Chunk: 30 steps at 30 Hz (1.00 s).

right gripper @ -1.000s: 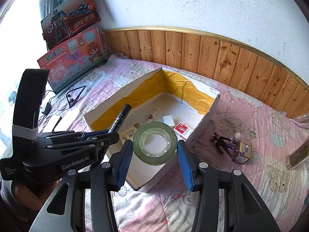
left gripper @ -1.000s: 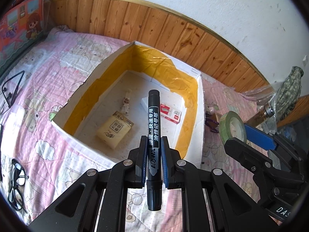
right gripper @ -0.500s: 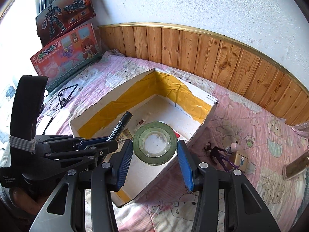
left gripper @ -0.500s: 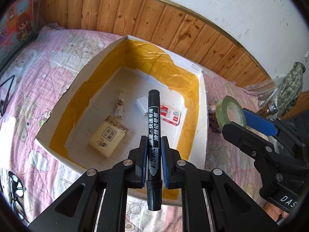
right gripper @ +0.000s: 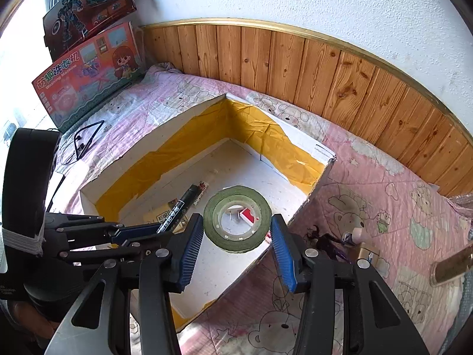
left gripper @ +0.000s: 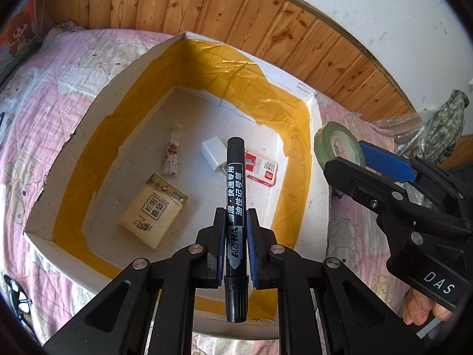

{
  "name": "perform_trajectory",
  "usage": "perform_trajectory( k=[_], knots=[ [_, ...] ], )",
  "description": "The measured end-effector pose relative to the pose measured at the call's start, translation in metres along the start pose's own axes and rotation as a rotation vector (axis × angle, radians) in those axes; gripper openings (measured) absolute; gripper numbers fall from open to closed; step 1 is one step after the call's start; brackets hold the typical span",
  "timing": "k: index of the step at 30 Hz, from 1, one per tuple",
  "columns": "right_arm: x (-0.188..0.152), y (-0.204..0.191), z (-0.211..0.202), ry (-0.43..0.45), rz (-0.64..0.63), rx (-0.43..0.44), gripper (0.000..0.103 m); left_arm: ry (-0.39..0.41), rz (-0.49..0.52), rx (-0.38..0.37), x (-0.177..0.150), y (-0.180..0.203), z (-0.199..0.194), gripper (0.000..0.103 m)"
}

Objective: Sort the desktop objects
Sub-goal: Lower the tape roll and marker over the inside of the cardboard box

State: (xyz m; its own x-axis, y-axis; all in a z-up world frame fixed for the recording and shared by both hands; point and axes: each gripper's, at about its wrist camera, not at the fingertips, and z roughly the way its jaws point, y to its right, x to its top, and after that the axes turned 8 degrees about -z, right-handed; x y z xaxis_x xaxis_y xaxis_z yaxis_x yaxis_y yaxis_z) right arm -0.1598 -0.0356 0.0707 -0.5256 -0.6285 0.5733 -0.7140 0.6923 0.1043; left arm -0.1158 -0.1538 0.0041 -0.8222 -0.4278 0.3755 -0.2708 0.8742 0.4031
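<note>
My left gripper (left gripper: 235,216) is shut on a black marker (left gripper: 235,183) that stands up between its blue pads, over the near part of a white box (left gripper: 319,207) lined with yellow tape. My right gripper (right gripper: 237,219) grips a green tape roll (right gripper: 209,217) by its outer rim, above the box's right side. In the box lie a tissue pack (left gripper: 153,210), a white charger (left gripper: 214,152), a red-and-white small box (left gripper: 261,168) and a small tube (left gripper: 173,156). The left gripper (right gripper: 156,230) with the marker (right gripper: 180,207) also shows in the right wrist view.
The box sits on a pink quilt (right gripper: 384,207) against a wood-panelled wall (right gripper: 295,65). A purple figure (right gripper: 325,241) and a jar (right gripper: 452,269) lie to the box's right. Toy cartons (right gripper: 88,74) lean at the far left; glasses (left gripper: 14,293) lie near left.
Both grippers have moved forward and down toward the box, which now fills more of each view. The marker and the tape roll stay gripped as before.
</note>
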Motion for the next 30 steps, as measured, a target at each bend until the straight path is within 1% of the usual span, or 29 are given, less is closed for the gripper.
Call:
perform_trajectory(
  k=[9,20,25,30],
  knots=[
    [0.018,0.005,0.019,-0.037,-0.030,-0.003,0.048,-0.022,-0.034,-0.031,0.006,-0.008,0.006,0.014],
    [0.066,0.043,0.009,-0.041,-0.035,0.015,0.048,-0.035,-0.047,-0.078,0.008,-0.008,0.005,0.014],
    [0.073,0.051,0.016,-0.079,-0.041,0.040,0.048,-0.055,-0.052,-0.108,0.007,-0.004,0.005,0.014],
    [0.072,0.052,0.029,-0.120,-0.039,0.077,0.048,-0.082,-0.035,-0.122,0.003,0.003,0.010,0.014]
  ],
)
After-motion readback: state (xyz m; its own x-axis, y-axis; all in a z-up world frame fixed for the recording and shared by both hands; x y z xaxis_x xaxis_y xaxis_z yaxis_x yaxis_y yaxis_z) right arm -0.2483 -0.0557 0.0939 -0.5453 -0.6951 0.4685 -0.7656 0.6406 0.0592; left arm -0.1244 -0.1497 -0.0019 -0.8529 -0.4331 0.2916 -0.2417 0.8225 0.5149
